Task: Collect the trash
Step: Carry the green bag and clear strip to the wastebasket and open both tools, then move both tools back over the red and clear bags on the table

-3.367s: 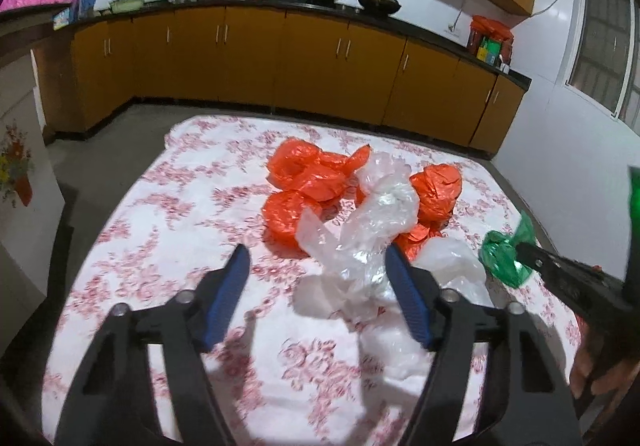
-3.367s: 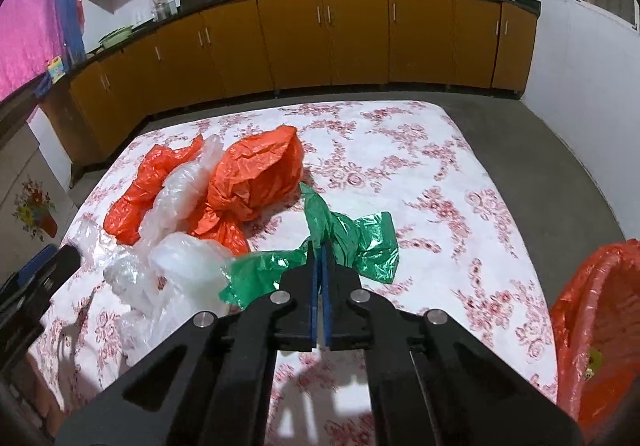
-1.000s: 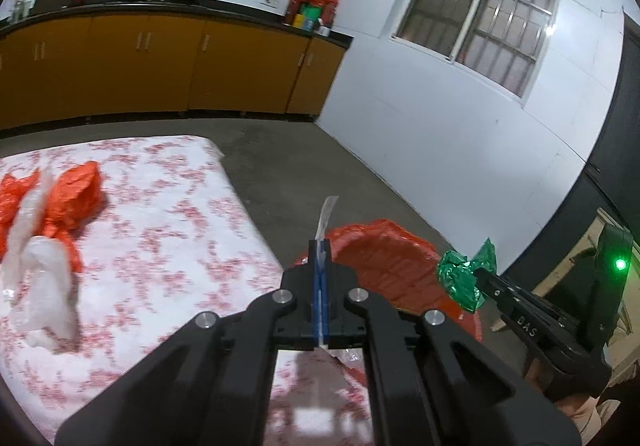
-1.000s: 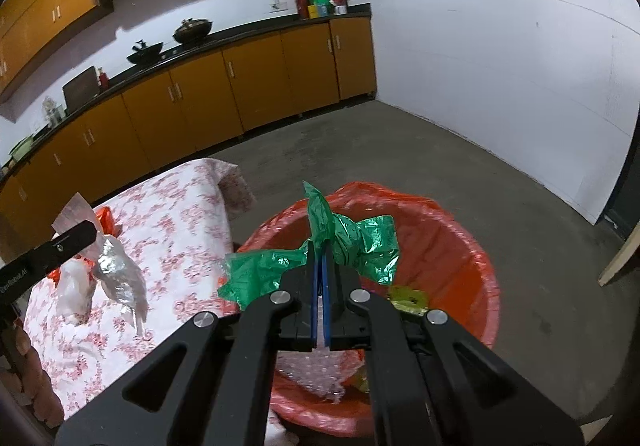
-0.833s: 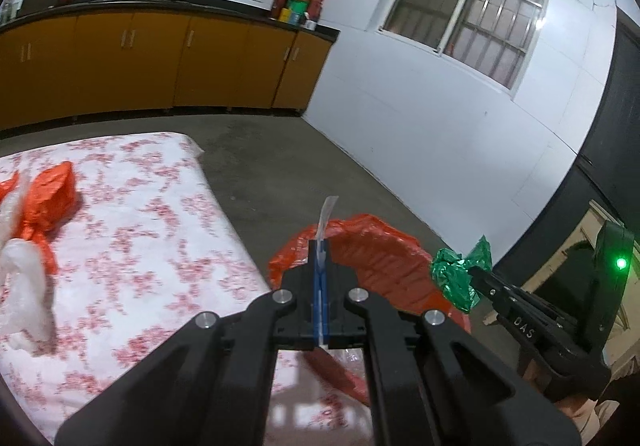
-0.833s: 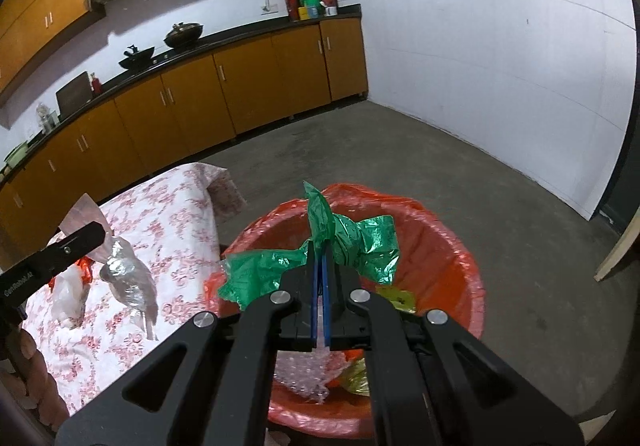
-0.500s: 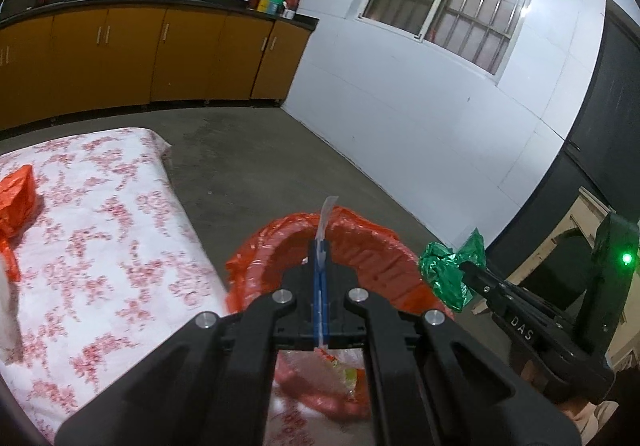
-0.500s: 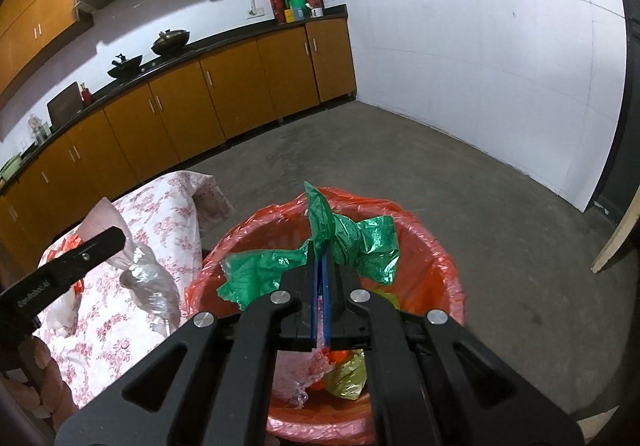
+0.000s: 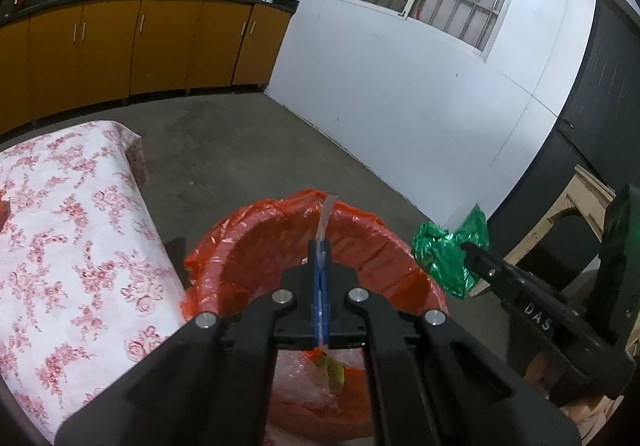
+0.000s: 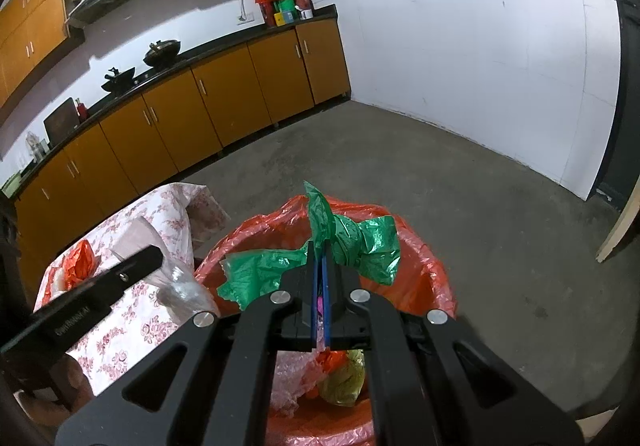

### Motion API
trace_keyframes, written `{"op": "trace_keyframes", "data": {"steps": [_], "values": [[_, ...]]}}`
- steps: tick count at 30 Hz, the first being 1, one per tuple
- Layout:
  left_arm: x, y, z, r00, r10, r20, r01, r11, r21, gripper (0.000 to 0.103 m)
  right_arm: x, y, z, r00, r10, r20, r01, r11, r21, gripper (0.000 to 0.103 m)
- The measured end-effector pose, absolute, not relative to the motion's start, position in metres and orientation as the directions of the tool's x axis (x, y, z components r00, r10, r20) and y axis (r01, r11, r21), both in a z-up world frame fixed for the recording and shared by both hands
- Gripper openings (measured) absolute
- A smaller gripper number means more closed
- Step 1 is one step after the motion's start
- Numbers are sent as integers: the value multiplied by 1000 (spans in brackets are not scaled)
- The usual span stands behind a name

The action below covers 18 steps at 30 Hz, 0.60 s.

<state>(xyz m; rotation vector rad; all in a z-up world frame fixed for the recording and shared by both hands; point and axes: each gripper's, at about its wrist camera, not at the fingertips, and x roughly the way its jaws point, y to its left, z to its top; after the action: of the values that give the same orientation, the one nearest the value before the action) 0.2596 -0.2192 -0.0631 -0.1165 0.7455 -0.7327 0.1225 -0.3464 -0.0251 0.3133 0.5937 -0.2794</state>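
Both grippers hang over the bin point(image 9: 280, 238) — a round container lined with an orange plastic bag, standing on the concrete floor point(image 9: 248, 150) just beside the corner of the table point(image 9: 60, 206) with its red-flowered cloth.

The left gripper point(image 9: 320, 266) has its 2 fingers pressed together on a clear plastic bag point(image 9: 326, 216). In the left wrist view only a thin strip of that plastic rises out from between the fingertips, above the bin's opening. In the right wrist view the rest of the clear bag point(image 10: 176, 282) hangs crumpled below the left gripper point(image 10: 154, 250), at the bin's near-left rim next to the table edge.

The right gripper point(image 10: 320, 258) is clamped on a green plastic bag point(image 10: 360, 242) — the plastic fans out to both sides of the closed fingertips and stands up above them, directly over the bin point(image 10: 420, 278). From the left wrist view the green plastic bag point(image 9: 448, 250) bunches at the tip of the right gripper point(image 9: 466, 246), above the bin's right rim.

Inside the bin lie crumpled wrappers point(image 10: 340, 378), 1 yellowish-green and others clear.
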Motion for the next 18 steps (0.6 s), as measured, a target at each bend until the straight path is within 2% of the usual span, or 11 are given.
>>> {"op": "trace_keyframes", "data": {"steps": [4,8,10,12,14,18], "values": [[263,-219,-71,491,-639,-592,551,754,-357,10,122,-348,-27,797,-144,-587,333,915,227,5],[266,-211,-76,500,-622,-602,529,770,-357,23,119,-350,-30,799,-136,-586,335,910,246,34],[267,-206,-77,509,-610,-607,515,781,-353,25,118,-350,-30,795,-147,-588,342,910,235,35],[267,-196,-78,530,-589,-610,496,799,-340,31,118,-349,-30,790,-161,-592,350,911,220,35],[266,-183,-78,565,-555,-611,468,825,-317,42,117,-348,-30,785,-174,-594,355,913,203,35],[264,-155,-76,617,-483,-621,407,871,-273,51,119,-342,-29,783,-183,-595,356,916,186,35]]}}
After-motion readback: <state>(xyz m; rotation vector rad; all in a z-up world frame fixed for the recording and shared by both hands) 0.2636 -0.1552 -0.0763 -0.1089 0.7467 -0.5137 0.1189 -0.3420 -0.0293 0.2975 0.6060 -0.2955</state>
